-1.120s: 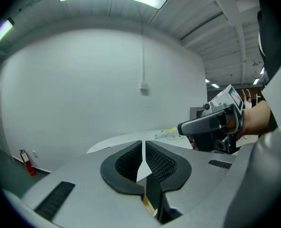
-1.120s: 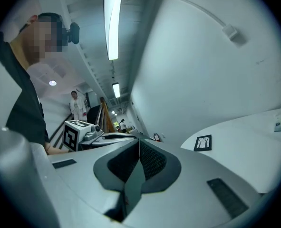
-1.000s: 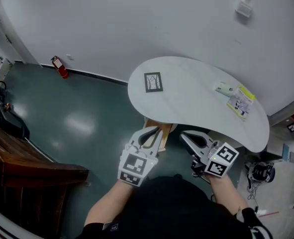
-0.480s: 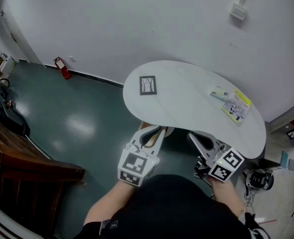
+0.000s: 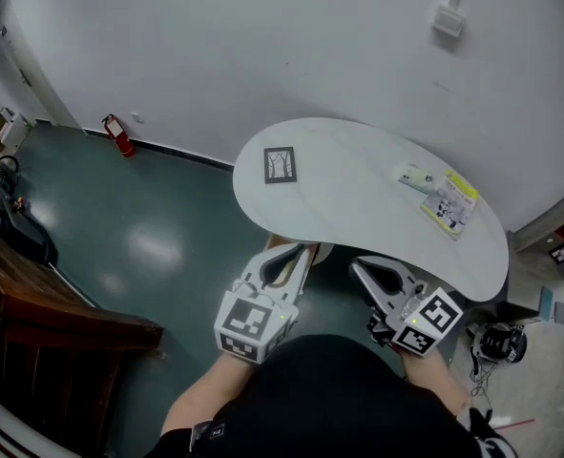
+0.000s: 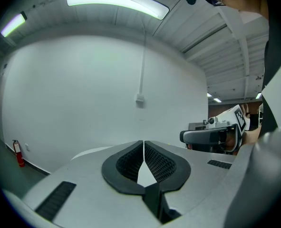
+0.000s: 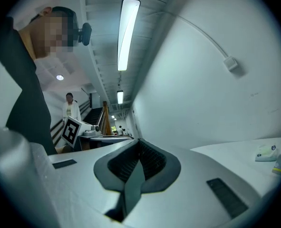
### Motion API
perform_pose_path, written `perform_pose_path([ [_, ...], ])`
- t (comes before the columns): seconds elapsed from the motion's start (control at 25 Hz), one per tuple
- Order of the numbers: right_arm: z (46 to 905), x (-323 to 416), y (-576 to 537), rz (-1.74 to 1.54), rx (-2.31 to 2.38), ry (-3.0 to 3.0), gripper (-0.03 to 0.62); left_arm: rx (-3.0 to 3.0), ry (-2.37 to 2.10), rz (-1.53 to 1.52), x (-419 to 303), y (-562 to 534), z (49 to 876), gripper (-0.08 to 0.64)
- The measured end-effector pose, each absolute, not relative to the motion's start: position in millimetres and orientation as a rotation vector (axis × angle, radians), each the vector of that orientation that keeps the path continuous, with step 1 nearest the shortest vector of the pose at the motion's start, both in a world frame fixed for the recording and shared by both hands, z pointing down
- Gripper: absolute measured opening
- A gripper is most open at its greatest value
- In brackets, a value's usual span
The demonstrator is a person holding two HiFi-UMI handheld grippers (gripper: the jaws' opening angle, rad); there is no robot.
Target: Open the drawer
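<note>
No drawer can be made out in any view; only a tan wooden piece (image 5: 280,253) shows under the white table's (image 5: 358,218) near edge. My left gripper (image 5: 305,249) is held close to the body, its tips by that edge. Its jaws have just been closing and now meet with nothing between them (image 6: 143,142). To its right, my right gripper (image 5: 355,267) also points toward the table, and its pads meet at the tip (image 7: 140,141) with nothing held. Each gripper shows in the other's view: the right gripper (image 6: 211,136) and the left one's marker cube (image 7: 71,131).
On the table lie a small framed tree picture (image 5: 280,165), a white-green packet (image 5: 417,176) and a yellow booklet (image 5: 446,203). A red fire extinguisher (image 5: 117,132) stands by the wall at left. Dark wooden stairs (image 5: 43,322) fill the lower left. Cables and gear (image 5: 499,337) lie at right.
Both grippers have drifted a little leftward in the head view and stay near the table's front edge. The table sits slightly further left in the picture.
</note>
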State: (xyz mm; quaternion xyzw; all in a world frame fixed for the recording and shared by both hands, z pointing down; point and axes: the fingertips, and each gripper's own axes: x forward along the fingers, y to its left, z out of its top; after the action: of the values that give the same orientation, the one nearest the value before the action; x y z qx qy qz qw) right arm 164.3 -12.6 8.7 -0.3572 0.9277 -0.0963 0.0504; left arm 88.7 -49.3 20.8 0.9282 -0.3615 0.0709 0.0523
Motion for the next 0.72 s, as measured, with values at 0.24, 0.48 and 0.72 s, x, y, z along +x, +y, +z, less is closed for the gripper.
perform_pose_path([
  [0.24,9,159,-6,-0.273,-1.106,2.825,0.015,2.825,-1.094,0.22,82,-44,23,0.015],
  [0.48,13,159,-4,-0.292,-1.116,2.821,0.015,2.799,-1.078,0.226,80,-43,31,0.015],
  [0.72,14,156,-4,-0.294,-1.115,2.827,0.015,2.788,-1.071,0.211,77,-42,30,0.015],
])
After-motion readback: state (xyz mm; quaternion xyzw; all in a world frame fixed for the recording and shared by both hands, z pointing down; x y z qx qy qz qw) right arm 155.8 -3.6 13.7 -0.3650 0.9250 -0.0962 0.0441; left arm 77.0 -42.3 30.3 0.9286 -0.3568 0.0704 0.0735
